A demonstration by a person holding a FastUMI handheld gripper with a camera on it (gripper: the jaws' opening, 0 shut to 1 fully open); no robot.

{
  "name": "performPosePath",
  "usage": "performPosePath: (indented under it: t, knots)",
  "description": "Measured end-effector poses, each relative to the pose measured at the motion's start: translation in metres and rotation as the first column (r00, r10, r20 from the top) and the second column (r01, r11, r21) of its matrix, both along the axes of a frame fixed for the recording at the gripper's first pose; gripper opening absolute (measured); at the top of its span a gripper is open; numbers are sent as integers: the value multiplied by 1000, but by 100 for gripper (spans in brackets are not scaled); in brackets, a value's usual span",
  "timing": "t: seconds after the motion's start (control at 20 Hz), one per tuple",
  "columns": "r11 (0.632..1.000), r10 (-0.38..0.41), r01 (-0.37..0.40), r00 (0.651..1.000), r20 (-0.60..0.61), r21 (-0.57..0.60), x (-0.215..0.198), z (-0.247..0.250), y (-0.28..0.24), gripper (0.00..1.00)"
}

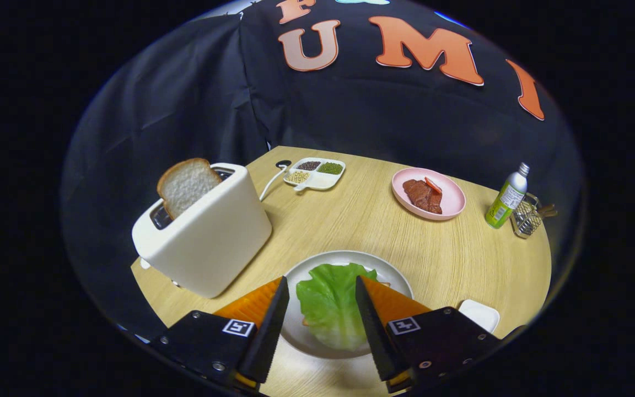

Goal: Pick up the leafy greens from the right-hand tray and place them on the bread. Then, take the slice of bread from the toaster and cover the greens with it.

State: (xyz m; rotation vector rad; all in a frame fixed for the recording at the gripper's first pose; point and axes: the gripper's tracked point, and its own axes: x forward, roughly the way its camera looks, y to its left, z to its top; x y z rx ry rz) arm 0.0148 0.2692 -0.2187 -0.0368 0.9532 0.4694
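Fingers point(322, 298): spread, nothing held; poised over the plate point(392, 271), the greens point(331, 309) seen between them
Greens: crinkled, pale green leaf, laid flat on the plate; bread beneath largely hidden
Slice point(188, 184): porous white crumb, brown crust; standing tilted in the toaster point(207, 234), far left of the plate
Toaster: smooth, rounded, cream
Risk: the slice may be crushed or torn if pinched hard; the leaf may be shifted if the cover is set down skewed
Counter point(350, 220): pale wood grain

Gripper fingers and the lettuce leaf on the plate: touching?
Cannot tell. In the gripper view the open fingers flank the lettuce leaf on the white plate, apparently above it; their height over it isn't clear.
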Motion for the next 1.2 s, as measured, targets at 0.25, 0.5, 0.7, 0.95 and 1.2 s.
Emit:
performPosePath:
  t: [0.25,0.5,0.7,0.95,1.2]
  knots:
    - [998,10,-7,999,-45,60,8,41,39,86]
    - [997,38,-35,999,-39,62,24,62,77,88]
    - [993,76,-70,995,-68,96,27,80,120,88]
    - [990,118,-108,987,-114,89,28,83,165,88]
    - [992,124,-116,964,-236,49,25,60,192,87]
